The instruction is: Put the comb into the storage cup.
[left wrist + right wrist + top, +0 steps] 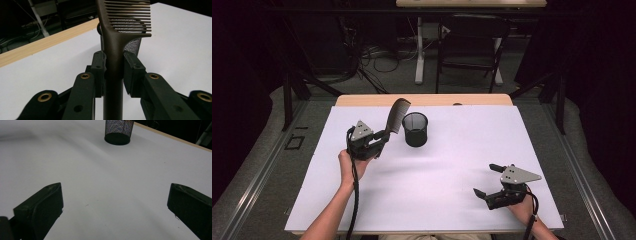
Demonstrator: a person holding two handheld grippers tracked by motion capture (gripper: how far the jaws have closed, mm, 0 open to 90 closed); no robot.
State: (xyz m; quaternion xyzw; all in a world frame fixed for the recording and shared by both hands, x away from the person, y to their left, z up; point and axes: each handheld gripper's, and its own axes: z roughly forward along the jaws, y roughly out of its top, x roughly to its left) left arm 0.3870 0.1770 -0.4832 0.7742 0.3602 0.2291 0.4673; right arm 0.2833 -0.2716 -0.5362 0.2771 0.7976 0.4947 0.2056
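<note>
Now, view by view:

High view, hold: the left gripper (379,141) clamps the comb (396,115) by its handle, teeth end tilted up toward 1 o'clock, just at 9 o'clock of the mesh cup (415,129).
High view, risk: I judge the comb's long head could strike the cup's rim and tip the light cup if it comes in slanted.
High view, room: the white table (452,165) lies bare from the cup toward 3 and 6 o'clock; its wooden far edge sits close at the cup's 12 o'clock.
High view, other hand: the right gripper (488,180) rests near the 5 o'clock corner, jaws spread wide, holding nothing.

Left gripper view, grip: both pads (132,67) press the comb's (113,50) narrow handle; the mesh cup (132,45) stands right behind it.
Left gripper view, risk: the smooth handle may swivel between the pads.

Right gripper view, room: open jaws frame bare table (105,185); the cup (118,131) stands at 12 o'clock, well apart.
</note>
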